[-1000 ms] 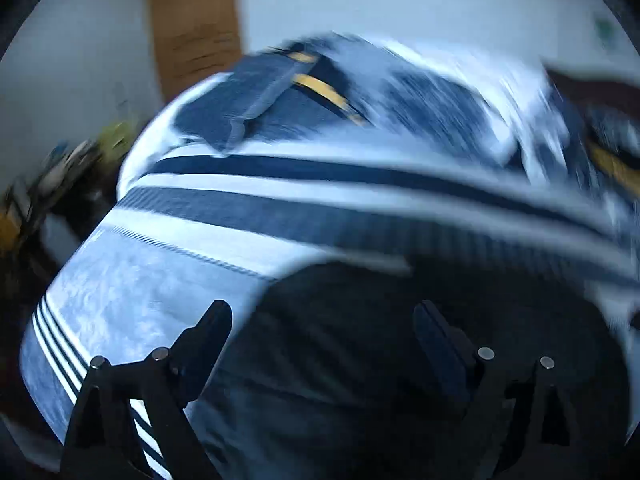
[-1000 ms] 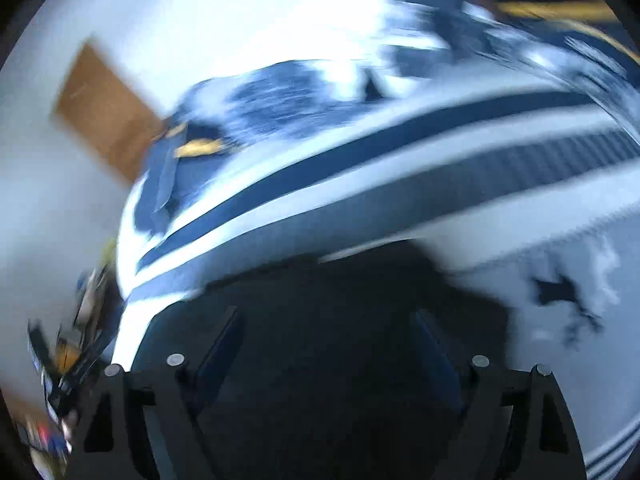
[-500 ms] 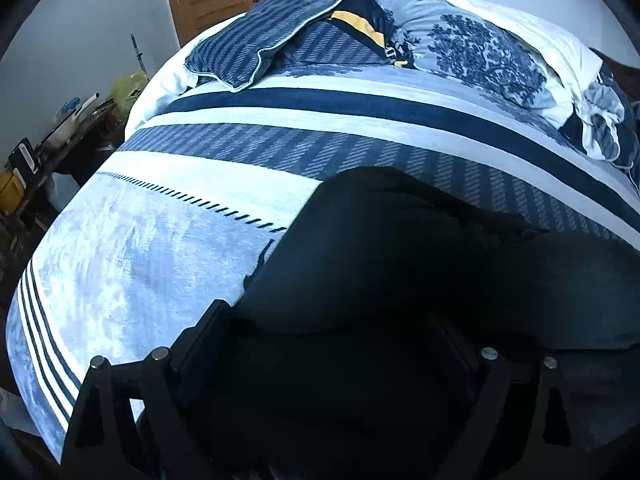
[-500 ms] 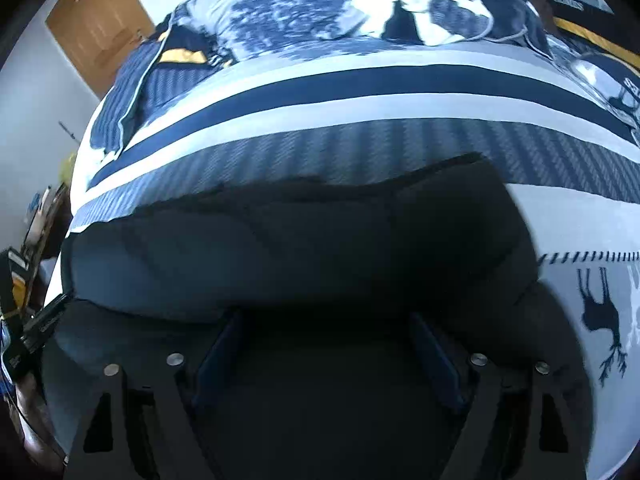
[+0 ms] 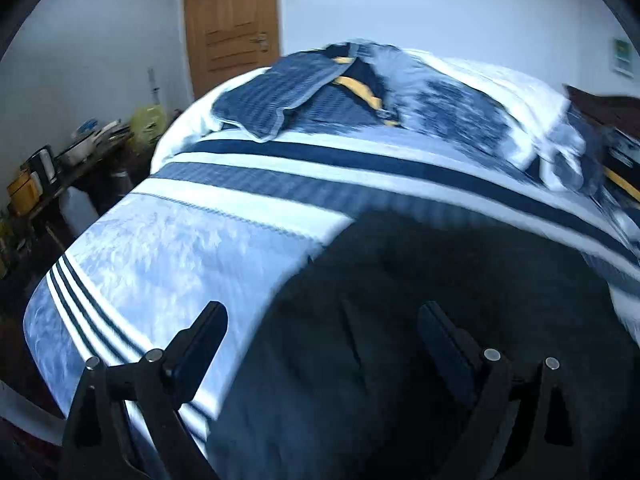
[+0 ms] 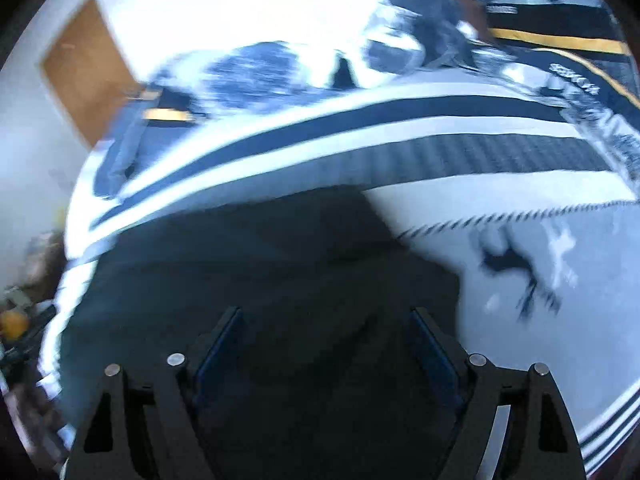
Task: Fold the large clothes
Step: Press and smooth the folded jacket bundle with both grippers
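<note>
Both sets of tongs are hanging wide open over the bed (image 5: 248,200) right now, and neither is gripping anything. The dark garment (image 5: 440,320) is lying spread across the near part of the striped blue-and-white bedspread (image 5: 160,256), with its far edge reaching up toward the broad navy bands. The left tongs (image 5: 320,332) are pointing down over the garment's left edge: the left finger is sitting above bare bedspread, the right finger above the dark cloth. The right tongs (image 6: 326,332) are hovering squarely over the dark garment (image 6: 280,272), both fingers splayed with cloth showing below the gap. Both views are smearing with blur. Rumpled pillows and bedding (image 5: 360,96) are piling up at the far end, a wooden door (image 5: 232,24) standing behind.
</note>
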